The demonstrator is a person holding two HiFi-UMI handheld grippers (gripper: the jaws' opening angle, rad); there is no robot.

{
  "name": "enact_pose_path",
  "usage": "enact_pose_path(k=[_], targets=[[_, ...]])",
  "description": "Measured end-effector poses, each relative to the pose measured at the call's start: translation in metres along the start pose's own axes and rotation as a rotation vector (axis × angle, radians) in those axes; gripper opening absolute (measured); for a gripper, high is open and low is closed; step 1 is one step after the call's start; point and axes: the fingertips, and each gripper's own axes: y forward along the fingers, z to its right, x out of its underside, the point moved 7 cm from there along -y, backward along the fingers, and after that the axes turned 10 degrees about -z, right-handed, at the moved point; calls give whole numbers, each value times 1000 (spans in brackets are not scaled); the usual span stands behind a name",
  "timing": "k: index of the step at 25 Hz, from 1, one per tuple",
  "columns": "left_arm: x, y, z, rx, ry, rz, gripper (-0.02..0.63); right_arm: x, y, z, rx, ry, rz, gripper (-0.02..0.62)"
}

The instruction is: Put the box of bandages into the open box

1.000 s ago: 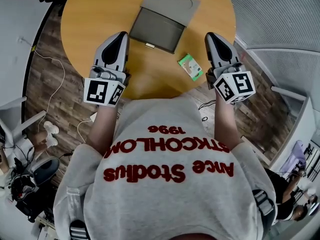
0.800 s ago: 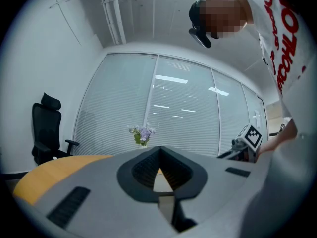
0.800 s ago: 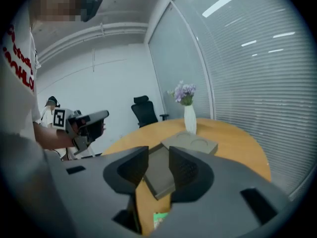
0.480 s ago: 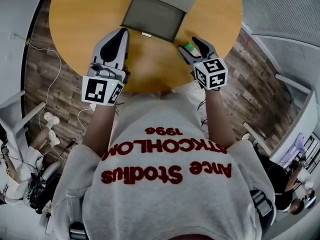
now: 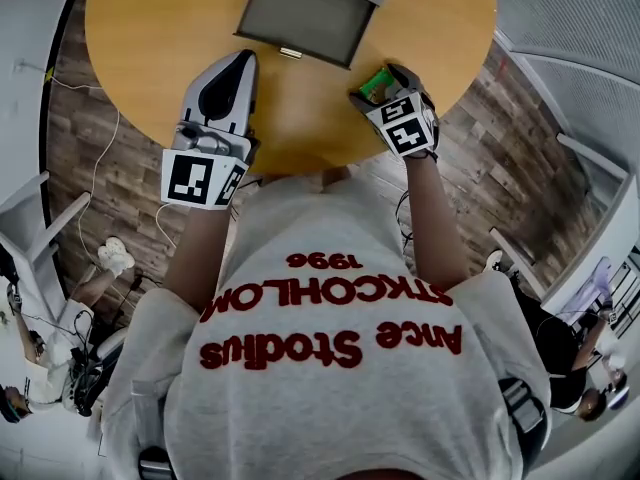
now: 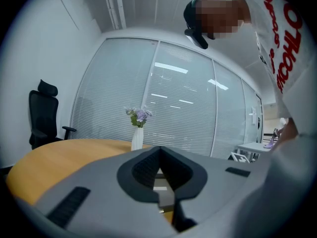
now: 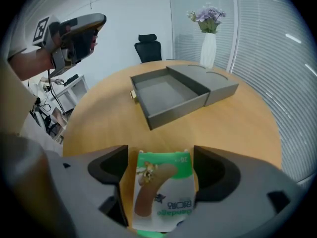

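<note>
The box of bandages [image 7: 166, 190], white and green with a plaster printed on it, lies flat on the round wooden table [image 5: 150, 48] near its front right edge. My right gripper [image 7: 159, 155] points steeply down over it. Its jaws have just been opening and now stand wide, one on each side of the box [image 5: 373, 84], not pressing it. The open grey box [image 7: 163, 90] sits further back, empty, with its lid [image 7: 208, 81] beside it. My left gripper [image 5: 240, 63] hovers level at the table's left front, jaws together and holding nothing.
A white vase with purple flowers [image 7: 208, 46] stands at the table's far side behind the grey box. A black office chair [image 7: 148, 46] is beyond the table. Wood floor, cables and white chairs surround the table. Glass walls with blinds enclose the room.
My right gripper dropped from above the table down onto the bandage box, tipped forward and opened its jaws around it. My left gripper sank slightly.
</note>
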Motion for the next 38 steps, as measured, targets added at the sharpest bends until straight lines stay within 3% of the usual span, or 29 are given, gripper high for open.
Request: enact_pose_path(k=[8,12,15,21,26,33,38], targets=[[-2,3,-7,-13,0,1,3,4,7,5,-15,36,-48,382],[-7,5,-6,-21,7,13,3,-5,-9,9,-18,51,25,360],[-14,5,-6,-30,15,29,3,-16,-31,16,-37,88,129,359],[-31,-6,-4,-52,42,76,3,-46,-94,28,-60,179,457,359],[-45,-17,-3,-75,67,113,3,-74,-152,26,6,130,719,357],[-69,-29,2,-115,114,184,3,-102,-208,24,-26,154,979,357],[-81,-34,-4,-146,135,230,3,-117,-232,21,-7,130,1093,357]])
